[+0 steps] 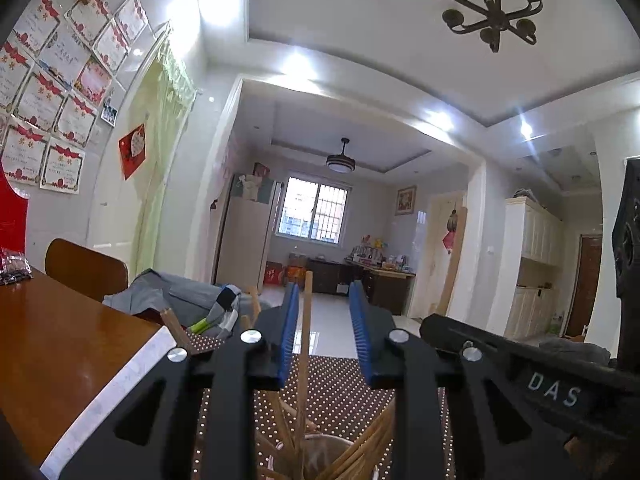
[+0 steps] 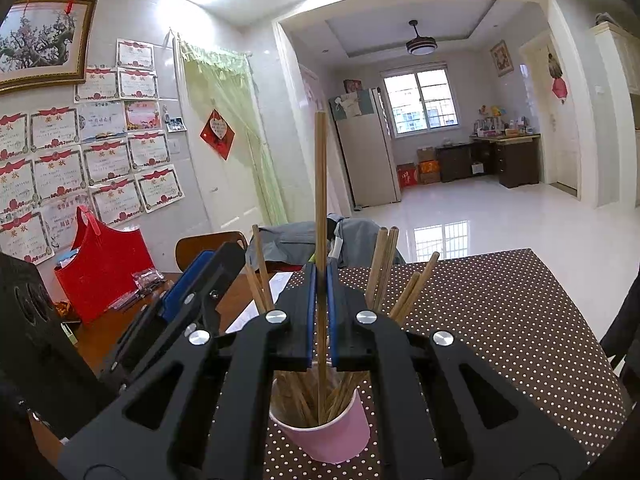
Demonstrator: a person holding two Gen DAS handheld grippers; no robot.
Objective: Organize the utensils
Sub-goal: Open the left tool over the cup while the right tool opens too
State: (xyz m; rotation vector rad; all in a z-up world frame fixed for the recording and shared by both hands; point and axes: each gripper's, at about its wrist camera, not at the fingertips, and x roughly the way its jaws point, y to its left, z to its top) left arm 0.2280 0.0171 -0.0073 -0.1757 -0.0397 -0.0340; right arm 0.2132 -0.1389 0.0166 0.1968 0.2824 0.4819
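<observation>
Above the pink cup (image 2: pixel 326 432), right hand-held gripper (image 2: pixel 321 280) clamps one chopstick (image 2: pixel 320 184).

Pale bare-wood chopsticks (image 2: pixel 321 200) look matt; the pink paper cup (image 2: pixel 328 436) smooth. Brown white-dotted tablecloth (image 2: pixel 500 320) reads as cloth, and the reddish-brown wooden table (image 1: pixel 60 340) shines glossy.

Cup (image 2: pixel 326 432) stands on the mat (image 2: pixel 500 320), which covers the tabletop's (image 2: pixel 120 320) right part. Chopsticks (image 2: pixel 384 268) stand in the cup. One chopstick (image 2: pixel 320 200) rises upright from the cup between the right gripper's (image 2: pixel 321 320) jaws. Left gripper (image 2: pixel 192 284) sits left of it. Bag (image 2: pixel 108 264) stands far left on the tabletop, chair (image 2: pixel 208 242) and clothes (image 2: pixel 288 240) behind.
</observation>
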